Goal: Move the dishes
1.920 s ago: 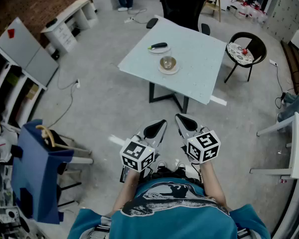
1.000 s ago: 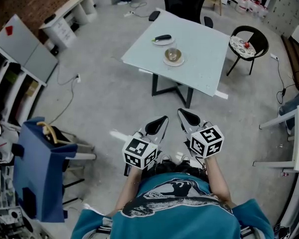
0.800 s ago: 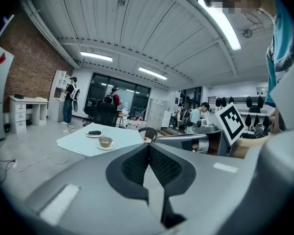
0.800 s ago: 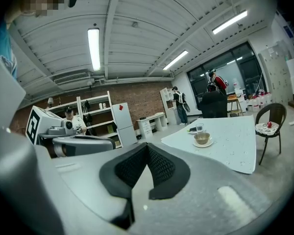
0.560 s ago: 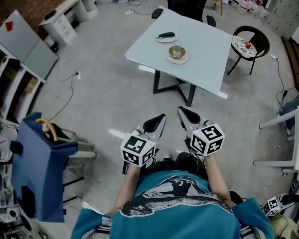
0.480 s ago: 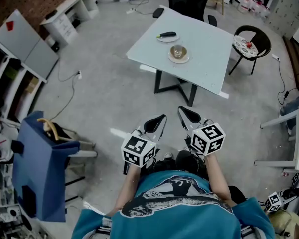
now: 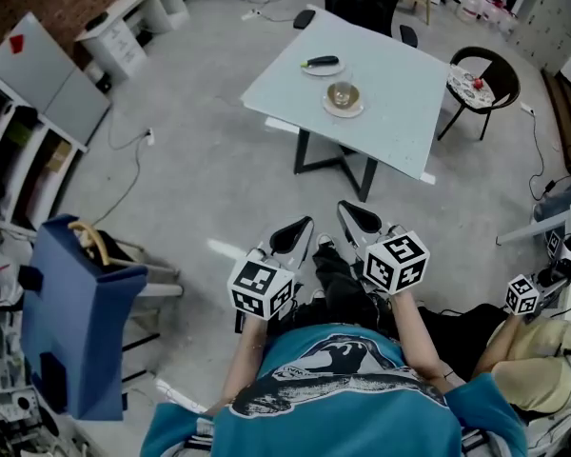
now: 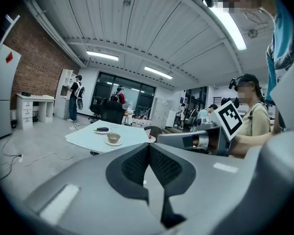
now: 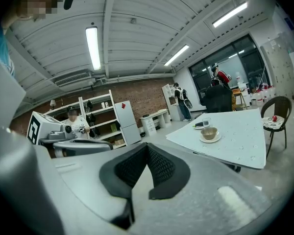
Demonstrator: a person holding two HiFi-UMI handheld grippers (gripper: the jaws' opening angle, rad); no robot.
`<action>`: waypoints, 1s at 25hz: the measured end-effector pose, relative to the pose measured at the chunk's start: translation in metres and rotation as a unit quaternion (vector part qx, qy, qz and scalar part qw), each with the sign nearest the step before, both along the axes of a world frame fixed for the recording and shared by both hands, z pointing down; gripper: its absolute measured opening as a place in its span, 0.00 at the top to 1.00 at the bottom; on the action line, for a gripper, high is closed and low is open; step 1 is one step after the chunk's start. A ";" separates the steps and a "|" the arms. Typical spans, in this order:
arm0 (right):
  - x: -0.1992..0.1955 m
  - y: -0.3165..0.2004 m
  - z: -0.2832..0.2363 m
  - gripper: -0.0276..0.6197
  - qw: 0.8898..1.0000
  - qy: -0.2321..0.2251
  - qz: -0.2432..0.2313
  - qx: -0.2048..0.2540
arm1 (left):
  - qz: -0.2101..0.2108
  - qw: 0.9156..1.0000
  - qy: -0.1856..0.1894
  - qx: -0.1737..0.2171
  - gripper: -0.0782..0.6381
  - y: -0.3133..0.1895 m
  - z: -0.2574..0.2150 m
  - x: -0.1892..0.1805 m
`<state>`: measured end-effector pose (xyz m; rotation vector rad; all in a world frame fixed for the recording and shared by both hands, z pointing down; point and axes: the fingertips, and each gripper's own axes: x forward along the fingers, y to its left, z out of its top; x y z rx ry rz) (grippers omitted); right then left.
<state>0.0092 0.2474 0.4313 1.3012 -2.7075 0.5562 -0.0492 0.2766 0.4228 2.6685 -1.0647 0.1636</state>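
1. The left gripper (image 7: 295,232) is held low in front of the person's teal shirt. Its dark ribbed jaws are pressed together at the tips, with nothing between them.
2. The right gripper (image 7: 358,219) sits just beside it at 3 o'clock. Its jaws likewise meet at the tips and it carries nothing.
3. Both grippers hang over the grey concrete floor (image 7: 200,188), well apart from any dish.
4. At 12 o'clock from the grippers stands the pale blue square table (image 7: 395,103), on a dark frame.
5. On the table's far half, a tan bowl (image 7: 343,93) rests in a white saucer (image 7: 344,108).
6. At 11 o'clock from the bowl, near it but apart, lies a white plate (image 7: 322,69) carrying a dark oblong object (image 7: 319,62).
7. In the right gripper view, a clear glass (image 9: 206,122) stands just beside that plate.
8. At 3 o'clock from the table is a black round chair (image 7: 482,84) with a patterned seat.
9. At 9 o'clock from the left gripper stands a blue cloth-draped stand (image 7: 71,322).
10. At 4 o'clock from the right gripper, a second person (image 7: 533,374) holds out another marker cube (image 7: 523,295).
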 end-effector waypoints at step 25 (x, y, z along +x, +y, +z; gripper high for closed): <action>0.050 -0.174 0.034 0.95 0.999 -0.013 0.019 -0.039 | 0.020 0.999 -0.032 -0.037 0.87 -0.156 0.024 0.041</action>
